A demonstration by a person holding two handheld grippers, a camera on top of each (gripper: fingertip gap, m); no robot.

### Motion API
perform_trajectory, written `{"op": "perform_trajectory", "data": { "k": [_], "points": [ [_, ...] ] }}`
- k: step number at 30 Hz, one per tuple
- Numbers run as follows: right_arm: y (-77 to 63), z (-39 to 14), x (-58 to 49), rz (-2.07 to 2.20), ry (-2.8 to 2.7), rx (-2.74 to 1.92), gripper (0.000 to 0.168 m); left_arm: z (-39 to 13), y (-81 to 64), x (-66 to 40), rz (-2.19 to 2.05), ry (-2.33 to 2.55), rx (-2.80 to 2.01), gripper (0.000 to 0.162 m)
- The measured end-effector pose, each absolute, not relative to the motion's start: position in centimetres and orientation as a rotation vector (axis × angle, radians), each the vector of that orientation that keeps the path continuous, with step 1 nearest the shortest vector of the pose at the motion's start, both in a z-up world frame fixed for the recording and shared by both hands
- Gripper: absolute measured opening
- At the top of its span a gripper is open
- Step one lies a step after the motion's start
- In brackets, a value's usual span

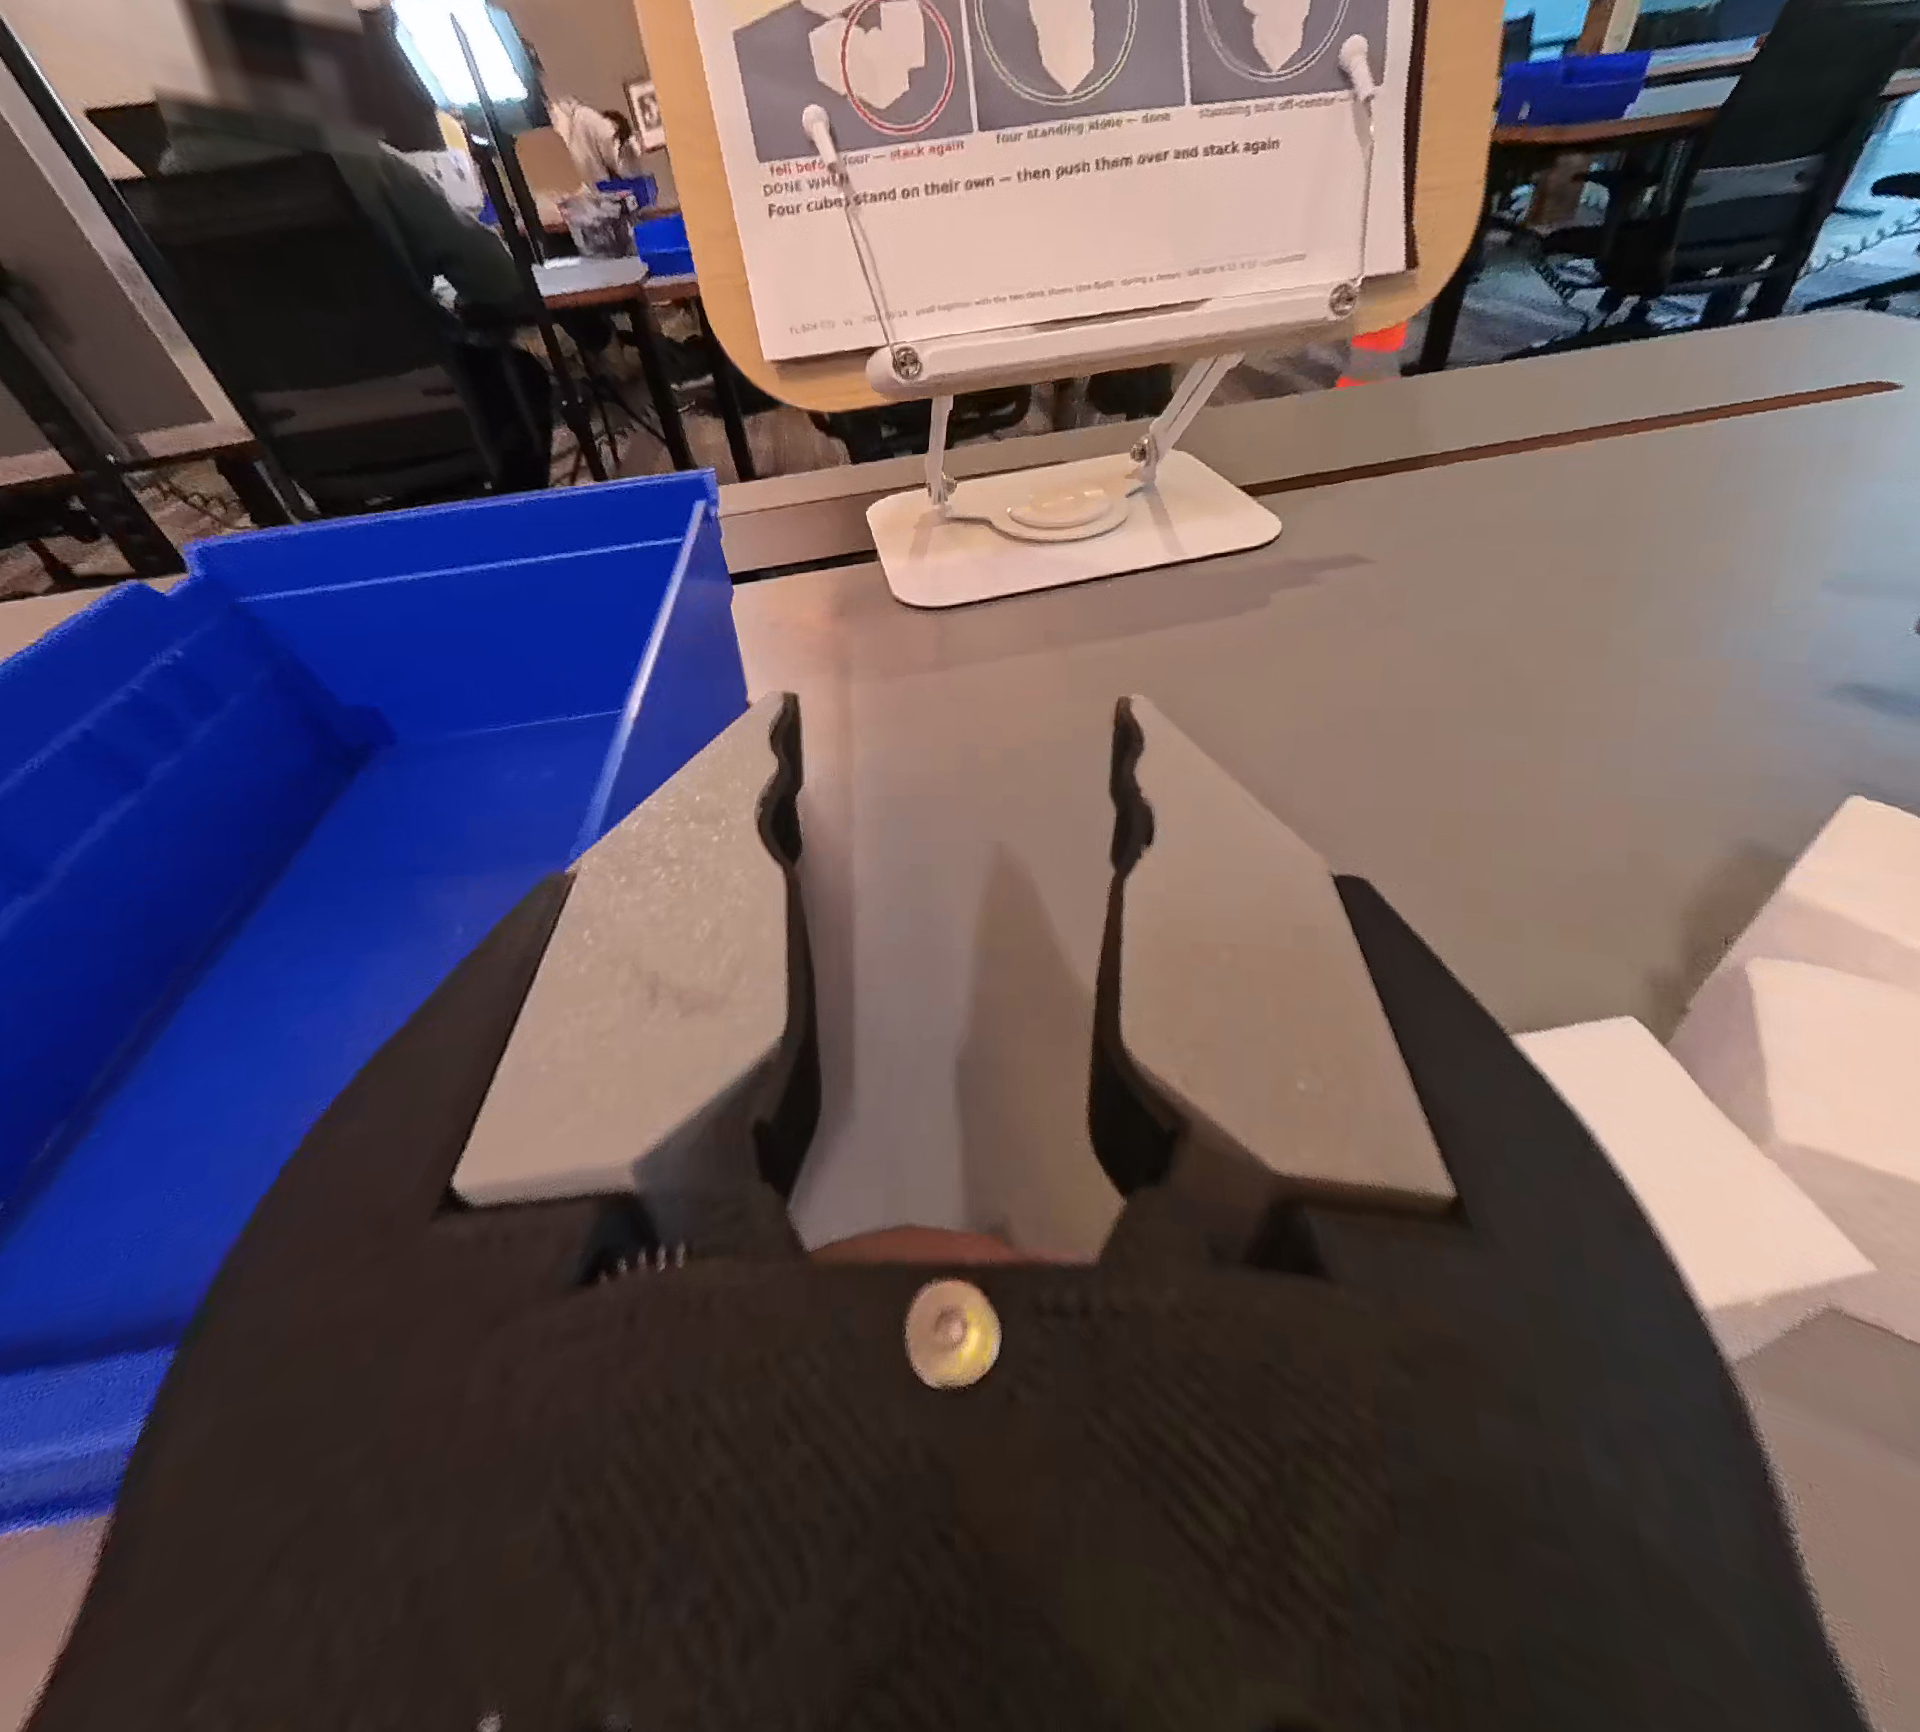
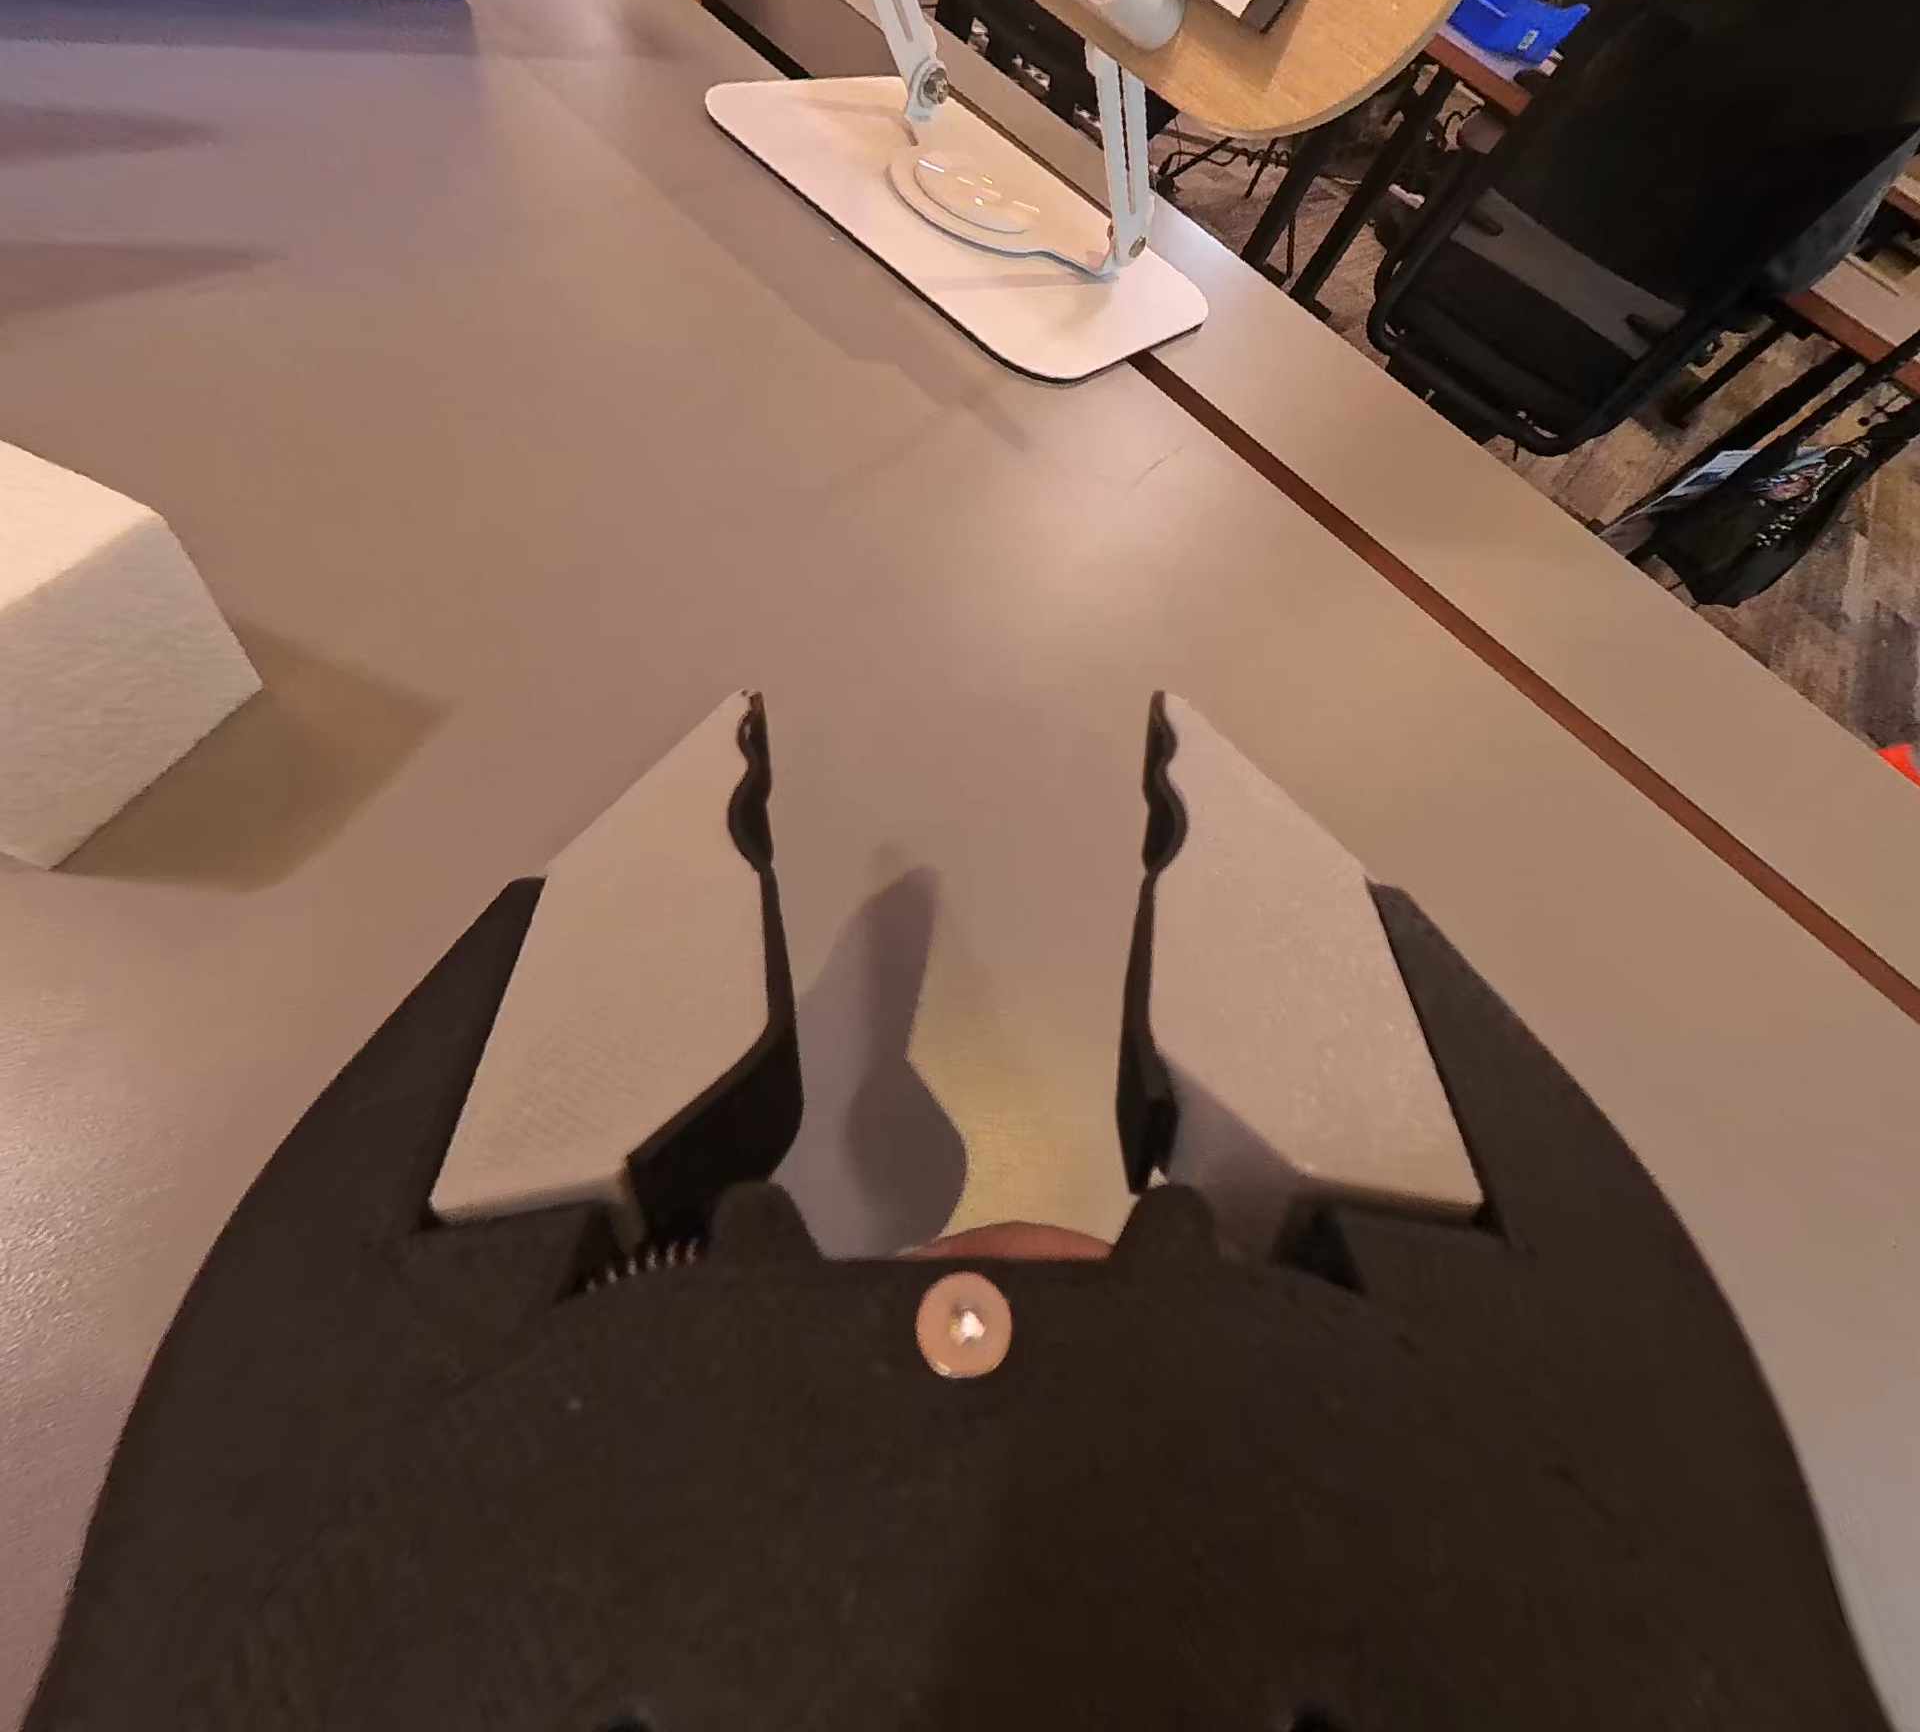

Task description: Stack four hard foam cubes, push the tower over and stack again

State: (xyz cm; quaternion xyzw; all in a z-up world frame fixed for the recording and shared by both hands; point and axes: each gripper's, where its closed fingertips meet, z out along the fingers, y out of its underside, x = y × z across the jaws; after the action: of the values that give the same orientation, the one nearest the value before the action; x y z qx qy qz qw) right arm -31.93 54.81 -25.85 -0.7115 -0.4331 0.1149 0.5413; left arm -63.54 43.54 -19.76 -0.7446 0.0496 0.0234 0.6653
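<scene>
- The white foam cubes point(image 1: 1704, 1152) are seen low at the right of the left wrist view, lying close together on the grey desk point(image 1: 1455, 643); 3 blocks seem to be there, though the frame edge cuts them off. No tower stands.
- 1 cube point(image 2: 94, 643) is shown alone at the left of the right wrist view, flat on the desk.
- The left gripper point(image 1: 956, 716) is held spread with nothing between its fingers; the right gripper point(image 2: 956, 711) is likewise parted and empty. Neither touches a cube.
- The cubes are judged light and stiff, with a fine grainy matte skin, sharp edges and flat faces, so slipping is unlikely but dents at corners are possible.
- A hold across 2 opposite flat side faces, near mid-height, is judged best.
- A smooth blue plastic bin point(image 1: 343, 851) stands at the left, and a white metal stand point(image 1: 1070, 529) carrying a printed sheet stands beyond.
</scene>
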Motion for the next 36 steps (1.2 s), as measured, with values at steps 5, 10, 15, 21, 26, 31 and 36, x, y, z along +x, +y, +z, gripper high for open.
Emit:
{"op": "perform_trajectory", "data": {
  "k": [5,10,15,21,26,31,36],
  "points": [
    [54.4,-26.2,-32.5,0.364,-1.001,-1.717,0.069,-20.6,43.8,-63.5,0.02,0.11,-1.683,0.067],
    [54.2,-25.8,-33.0,0.437,-0.954,-1.72,0.079,-20.1,43.3,-63.6,0.017,0.109,-1.645,0.066],
    [54.1,-26.2,-33.3,0.455,-0.96,-1.726,0.08,-20.6,43.4,-63.0,0.016,0.145,-1.667,0.062],
    [53.8,-26.7,-33.7,0.437,-0.991,-1.735,0.078,-21.0,43.6,-62.5,0.016,0.177,-1.689,0.063],
    [53.8,-26.7,-33.7,0.436,-0.995,-1.736,0.077,-21.0,43.5,-62.5,0.001,0.172,-1.687,0.063],
    [53.6,-26.9,-33.8,0.442,-1.005,-1.743,0.073,-21.4,43.7,-62.4,0.008,0.186,-1.705,0.063],
    [53.3,-27.0,-34.0,0.441,-1.025,-1.742,0.07,-21.5,43.7,-62.5,0.027,0.186,-1.71,0.063]
  ]
}}
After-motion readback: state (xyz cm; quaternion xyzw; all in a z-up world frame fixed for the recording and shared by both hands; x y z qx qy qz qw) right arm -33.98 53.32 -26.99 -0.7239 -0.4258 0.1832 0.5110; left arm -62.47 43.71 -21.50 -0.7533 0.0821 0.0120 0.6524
